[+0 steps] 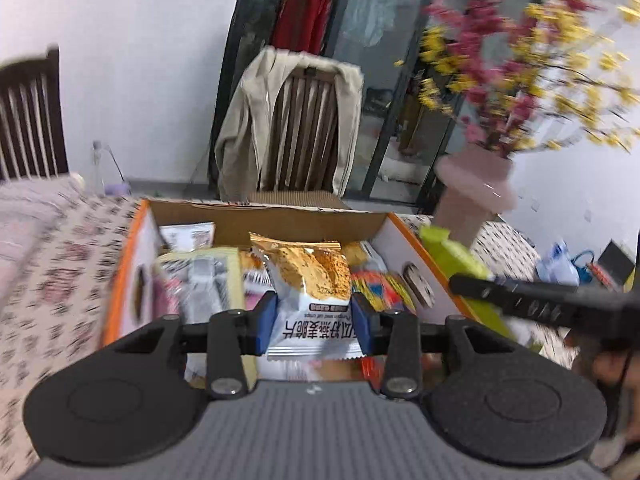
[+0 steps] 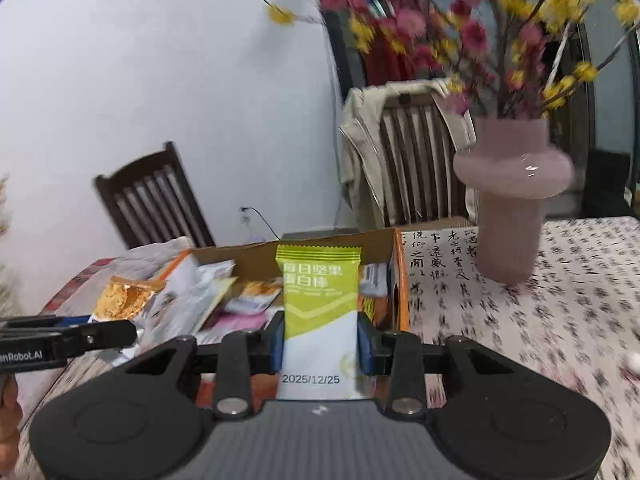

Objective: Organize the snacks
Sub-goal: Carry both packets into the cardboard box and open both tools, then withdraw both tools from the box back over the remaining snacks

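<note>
Carrying two packets at once, so each is best kept pinched at its lower half and brought over the box before any release.

Left wrist view: the left gripper [image 1: 314, 320] is clamped on an orange-and-white packet [image 1: 308, 292], held upright between the blue pads [image 1: 266, 320]. It is held above the near edge of the open box [image 1: 404, 240], which stands on the patterned table [image 1: 60, 280] and is already crowded with snacks. A gap should be chosen first, judged to lie toward the far wall of the box. The gripper is tilted down toward the box. The right gripper's finger [image 1: 520, 300] is seen crossing at the right.

Right wrist view: the right gripper [image 2: 320, 344] is shut on a green-and-white bar [image 2: 320, 304], upright, over the box's near right corner. It is pitched down. The vase [image 2: 512, 204] stands near the box's right wall and should be kept clear of. The left gripper [image 2: 72, 340] is seen at the left edge.
</note>
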Demonstrator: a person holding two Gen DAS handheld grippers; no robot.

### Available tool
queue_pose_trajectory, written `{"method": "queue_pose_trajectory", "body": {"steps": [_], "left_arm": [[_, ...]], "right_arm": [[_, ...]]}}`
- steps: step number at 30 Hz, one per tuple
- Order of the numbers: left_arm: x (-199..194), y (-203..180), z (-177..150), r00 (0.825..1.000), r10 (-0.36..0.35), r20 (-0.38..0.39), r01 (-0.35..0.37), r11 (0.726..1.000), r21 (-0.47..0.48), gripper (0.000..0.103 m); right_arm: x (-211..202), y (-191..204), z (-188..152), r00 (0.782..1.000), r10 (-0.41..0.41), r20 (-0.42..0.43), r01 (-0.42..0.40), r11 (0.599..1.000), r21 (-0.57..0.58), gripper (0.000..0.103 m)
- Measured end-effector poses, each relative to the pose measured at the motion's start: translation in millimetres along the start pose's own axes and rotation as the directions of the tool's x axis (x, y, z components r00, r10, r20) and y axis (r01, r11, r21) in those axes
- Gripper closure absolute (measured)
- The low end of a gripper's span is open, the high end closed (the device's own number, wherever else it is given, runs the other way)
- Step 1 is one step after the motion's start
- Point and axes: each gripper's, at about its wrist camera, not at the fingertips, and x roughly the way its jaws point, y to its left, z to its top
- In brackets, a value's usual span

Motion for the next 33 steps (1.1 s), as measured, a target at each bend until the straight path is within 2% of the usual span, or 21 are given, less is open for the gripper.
{"method": "queue_pose_trajectory", "body": {"steps": [4,8,10,12,13,16,20,24,28,31,33], "left_arm": [[71,15,30,0.997,0.021,-0.076,-0.025,0.999,-0.048,0.063],[120,21,43,0.991,0.055,-0.123,-0.064,0.995,-0.073,0.062],[138,22,48,0.988,0.078,-0.136,-0.089,0.993,-0.077,0.060],[150,25,51,0.986,0.085,-0.144,-0.099,0.990,-0.097,0.050],[153,26,53,0.987,0.073,-0.145,-0.088,0.991,-0.103,0.049],[149,27,53,0.990,0.058,-0.126,-0.069,0.994,-0.083,0.043],[133,25,50,0.989,0.085,-0.119,-0.090,0.995,-0.038,0.042],[111,26,51,0.990,0.096,-0.106,-0.100,0.994,-0.036,0.042],[76,23,47,0.988,0.129,-0.084,-0.131,0.991,-0.019,0.039],[43,15,39,0.986,0.156,-0.052,-0.156,0.988,0.012,0.033],[15,9,29,0.987,0.160,-0.031,-0.159,0.987,0.031,0.025]], "right_arm": [[70,-9,22,0.995,-0.070,-0.075,0.071,0.997,0.004,0.069],[114,-8,32,0.980,-0.169,-0.102,0.161,0.984,-0.081,0.068],[129,-7,34,0.975,-0.188,-0.118,0.178,0.980,-0.090,0.067],[142,-4,33,0.970,-0.205,-0.129,0.191,0.975,-0.116,0.065],[146,-2,32,0.967,-0.217,-0.131,0.200,0.971,-0.128,0.063],[151,2,30,0.968,-0.228,-0.107,0.210,0.965,-0.157,0.057],[148,5,31,0.970,-0.221,-0.103,0.203,0.966,-0.162,0.052],[132,5,35,0.974,-0.211,-0.087,0.196,0.968,-0.157,0.047],[103,7,38,0.978,-0.199,-0.067,0.186,0.968,-0.167,0.042],[73,8,37,0.983,-0.177,-0.045,0.168,0.974,-0.150,0.036],[49,9,33,0.987,-0.161,-0.029,0.155,0.977,-0.145,0.032]]}}
